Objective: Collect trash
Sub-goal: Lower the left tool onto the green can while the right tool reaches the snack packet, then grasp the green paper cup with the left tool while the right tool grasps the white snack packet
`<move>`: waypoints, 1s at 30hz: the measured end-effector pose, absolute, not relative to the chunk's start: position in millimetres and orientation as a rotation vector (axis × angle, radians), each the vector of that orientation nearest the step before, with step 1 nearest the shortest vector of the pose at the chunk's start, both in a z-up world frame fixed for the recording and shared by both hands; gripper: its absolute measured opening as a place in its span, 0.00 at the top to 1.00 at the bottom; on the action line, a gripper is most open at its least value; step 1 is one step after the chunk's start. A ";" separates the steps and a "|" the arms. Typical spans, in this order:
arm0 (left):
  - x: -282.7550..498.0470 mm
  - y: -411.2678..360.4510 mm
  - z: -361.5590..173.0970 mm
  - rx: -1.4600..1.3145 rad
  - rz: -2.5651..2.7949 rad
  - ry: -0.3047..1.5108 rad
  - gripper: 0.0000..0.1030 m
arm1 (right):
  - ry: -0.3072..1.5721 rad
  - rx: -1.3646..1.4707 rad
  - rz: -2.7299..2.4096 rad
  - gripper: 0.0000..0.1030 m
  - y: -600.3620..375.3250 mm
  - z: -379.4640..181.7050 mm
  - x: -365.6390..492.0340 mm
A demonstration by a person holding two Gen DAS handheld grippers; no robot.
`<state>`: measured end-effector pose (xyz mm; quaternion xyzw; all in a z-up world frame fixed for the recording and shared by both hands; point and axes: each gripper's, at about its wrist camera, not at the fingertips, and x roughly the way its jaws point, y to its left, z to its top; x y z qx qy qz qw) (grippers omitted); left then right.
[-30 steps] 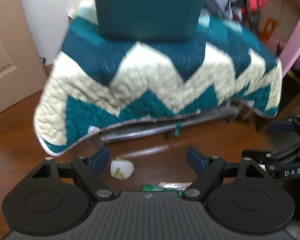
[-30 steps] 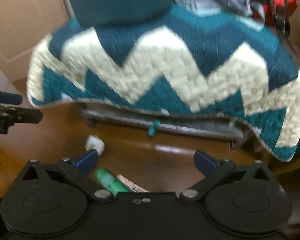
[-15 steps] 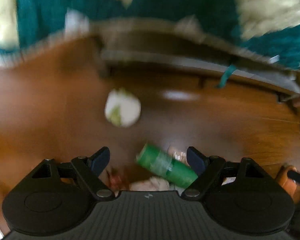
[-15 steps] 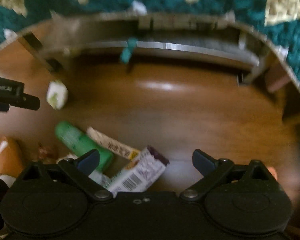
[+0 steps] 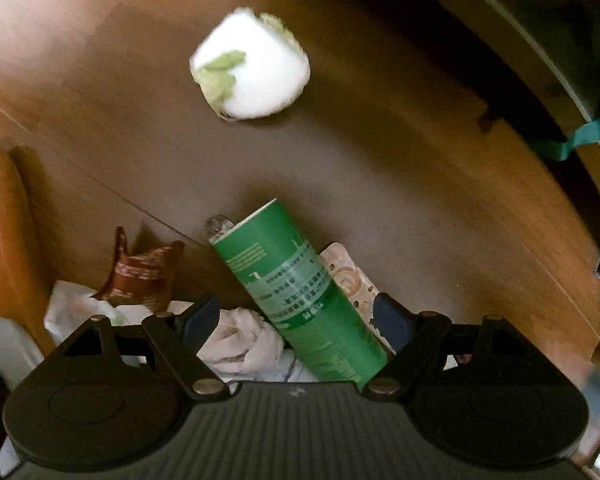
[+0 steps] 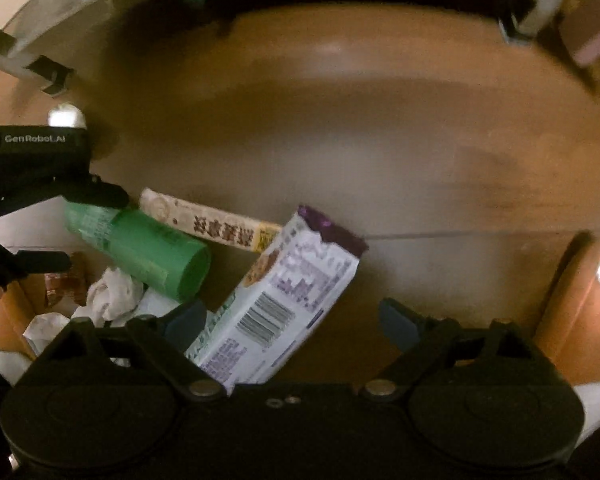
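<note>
Trash lies on the brown wooden floor. A green cylindrical can (image 5: 300, 292) lies on its side and runs between the open fingers of my left gripper (image 5: 296, 318); it also shows in the right wrist view (image 6: 148, 252). A white crumpled ball with green marks (image 5: 250, 66) lies farther ahead. A crumpled tissue (image 5: 244, 336), a brown wrapper (image 5: 140, 276) and a beige snack pack (image 5: 348, 276) lie around the can. My right gripper (image 6: 292, 322) is open above a white and purple snack box (image 6: 276, 308). A long beige wrapper (image 6: 208, 224) lies beyond it.
A metal bed frame (image 5: 540, 52) with a teal strap (image 5: 572, 144) curves along the far right. An orange-brown object (image 5: 4, 232) sits at the left edge. The left gripper's body (image 6: 32, 168) shows at the left of the right wrist view.
Both grippers tilted down from the quilt-covered bed toward the floor and moved closer to the trash. The green can now lies between the left fingers; the snack box sits under the right gripper.
</note>
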<state>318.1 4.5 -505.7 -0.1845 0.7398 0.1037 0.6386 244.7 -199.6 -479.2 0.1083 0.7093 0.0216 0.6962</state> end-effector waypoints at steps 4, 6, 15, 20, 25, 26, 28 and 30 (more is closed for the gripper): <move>320.9 4.5 -523.1 -0.457 0.255 1.699 0.19 | 1.624 0.261 0.030 0.19 -199.6 -495.4 243.4; 323.9 4.3 -530.5 -0.444 0.257 1.706 0.20 | 1.644 0.276 0.035 0.22 -198.8 -502.0 243.0; 326.3 7.2 -542.5 -0.472 0.246 1.722 0.40 | 1.672 0.315 0.029 0.40 -193.2 -511.7 246.2; 320.3 12.1 -536.5 -0.485 0.251 1.694 0.44 | 1.657 0.288 0.020 0.44 -193.8 -501.9 246.9; 316.2 9.1 -511.2 -0.437 0.222 1.646 0.47 | 1.632 0.206 0.035 0.46 -188.8 -477.2 246.4; 314.5 8.9 -503.5 -0.434 0.219 1.636 0.47 | 1.619 0.193 0.035 0.50 -189.1 -469.5 245.9; 311.5 9.5 -491.5 -0.422 0.212 1.619 0.49 | 1.600 0.173 0.039 0.50 -190.7 -456.0 244.2; 306.1 9.7 -475.1 -0.414 0.197 1.604 0.53 | 1.569 0.154 0.046 0.50 -194.0 -439.6 244.3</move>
